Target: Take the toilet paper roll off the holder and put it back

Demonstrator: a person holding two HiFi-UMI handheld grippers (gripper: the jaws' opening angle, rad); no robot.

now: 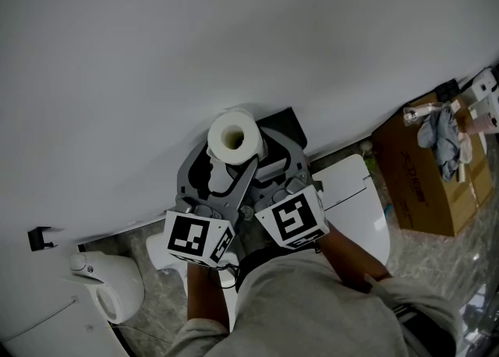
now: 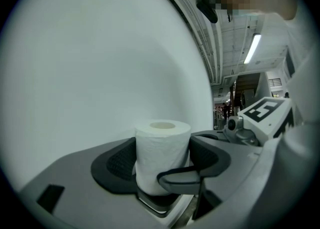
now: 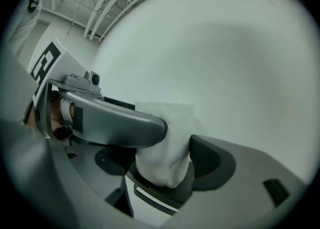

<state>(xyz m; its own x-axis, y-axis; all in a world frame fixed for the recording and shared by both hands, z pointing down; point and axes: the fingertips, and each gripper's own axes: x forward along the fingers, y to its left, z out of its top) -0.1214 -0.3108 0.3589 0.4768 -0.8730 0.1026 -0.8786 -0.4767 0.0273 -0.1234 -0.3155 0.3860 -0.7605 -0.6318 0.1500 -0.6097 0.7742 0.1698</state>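
Both tongs are clamped on the toilet paper roll (image 1: 232, 137) — the left tongs (image 2: 162, 162) press it at its 9 and 3 o'clock sides, and the right tongs (image 3: 162, 162) hug it too. The roll stands on end by the white wall (image 1: 156, 51), at 12 o'clock from the tongs. I think the best way is to squeeze softly, keep it straight and move both tongs together — slowly.
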